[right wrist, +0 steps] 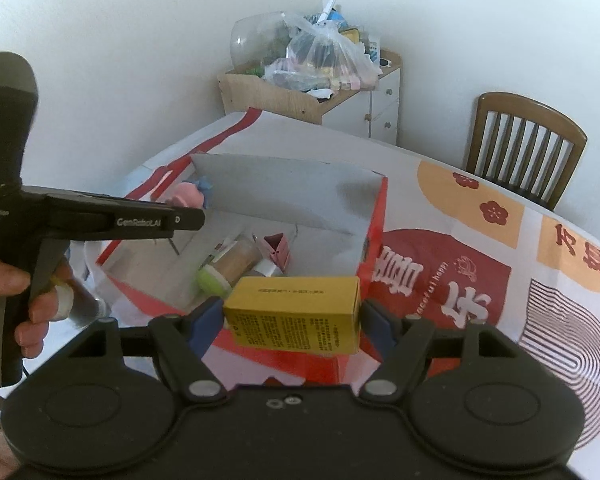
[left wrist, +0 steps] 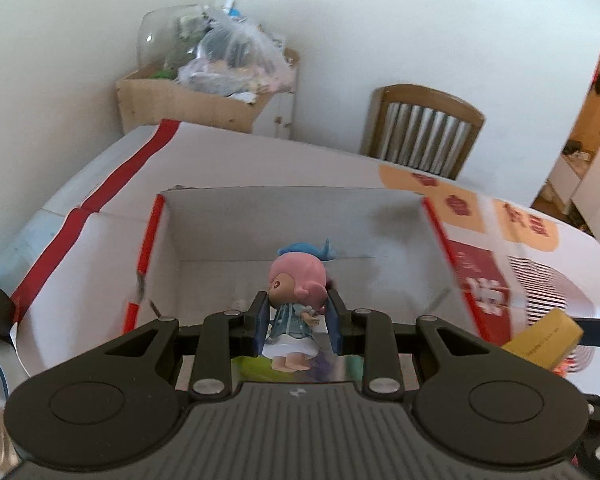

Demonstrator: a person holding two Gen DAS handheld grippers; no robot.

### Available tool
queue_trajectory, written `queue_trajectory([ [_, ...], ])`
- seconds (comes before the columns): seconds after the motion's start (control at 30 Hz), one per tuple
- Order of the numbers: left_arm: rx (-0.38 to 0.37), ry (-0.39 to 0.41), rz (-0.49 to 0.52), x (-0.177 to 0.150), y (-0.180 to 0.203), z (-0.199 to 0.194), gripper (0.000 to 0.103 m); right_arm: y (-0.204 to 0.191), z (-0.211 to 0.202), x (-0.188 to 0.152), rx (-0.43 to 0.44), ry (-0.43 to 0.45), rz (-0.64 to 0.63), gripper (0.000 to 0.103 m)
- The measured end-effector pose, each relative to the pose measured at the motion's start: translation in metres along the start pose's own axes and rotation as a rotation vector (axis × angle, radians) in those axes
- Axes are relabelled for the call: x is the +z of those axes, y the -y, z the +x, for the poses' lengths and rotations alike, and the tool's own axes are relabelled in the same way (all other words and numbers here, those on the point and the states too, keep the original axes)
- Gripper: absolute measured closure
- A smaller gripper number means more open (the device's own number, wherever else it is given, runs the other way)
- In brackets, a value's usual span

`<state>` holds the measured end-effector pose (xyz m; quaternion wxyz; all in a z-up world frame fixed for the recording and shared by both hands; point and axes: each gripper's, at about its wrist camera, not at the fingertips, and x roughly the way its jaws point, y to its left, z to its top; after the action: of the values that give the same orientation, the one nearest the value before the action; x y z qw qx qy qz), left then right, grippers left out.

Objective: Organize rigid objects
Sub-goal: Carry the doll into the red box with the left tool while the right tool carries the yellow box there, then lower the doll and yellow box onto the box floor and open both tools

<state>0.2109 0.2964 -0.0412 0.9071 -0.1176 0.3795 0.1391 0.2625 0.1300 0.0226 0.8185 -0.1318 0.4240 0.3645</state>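
L gripper (left wrist: 298,326) clamped on pink-haired figurine (left wrist: 296,300), upright btwn blue pads, hanging over open white cardboard box (left wrist: 300,220). R gripper (right wrist: 294,316) jaws closed on yellow carton (right wrist: 296,312), held crosswise just above box's near red edge. Inside box: cork-colored tube w/ green cap (right wrist: 226,270), small pink folded carton (right wrist: 278,250). Table has glossy red/white printed cover (right wrist: 480,280). Wooden slat chair (right wrist: 524,144) behind.

The left gripper (right wrist: 100,216) reads "GenRobot.AI"; print on the yellow box (right wrist: 296,314) is illegible.
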Motion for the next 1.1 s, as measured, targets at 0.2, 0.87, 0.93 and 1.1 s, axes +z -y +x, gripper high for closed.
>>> queue_trajectory([
  [0.2,0.026,-0.032,0.002,0.012,-0.009,0.032,0.075,-0.012,0.036,0.012,-0.024,-0.038,-0.037,0.029],
  [0.87,0.071,-0.174,0.062,0.031,-0.012,0.12,0.074,-0.031,0.133,0.023,-0.05,-0.2,-0.237,0.029],
  [0.93,0.071,-0.187,0.073,0.032,-0.011,0.125,0.074,-0.03,0.137,0.022,-0.049,-0.215,-0.24,0.029],
  [1.1,0.074,-0.213,0.093,0.034,-0.01,0.135,0.074,-0.035,0.143,0.021,-0.05,-0.224,-0.275,0.029],
])
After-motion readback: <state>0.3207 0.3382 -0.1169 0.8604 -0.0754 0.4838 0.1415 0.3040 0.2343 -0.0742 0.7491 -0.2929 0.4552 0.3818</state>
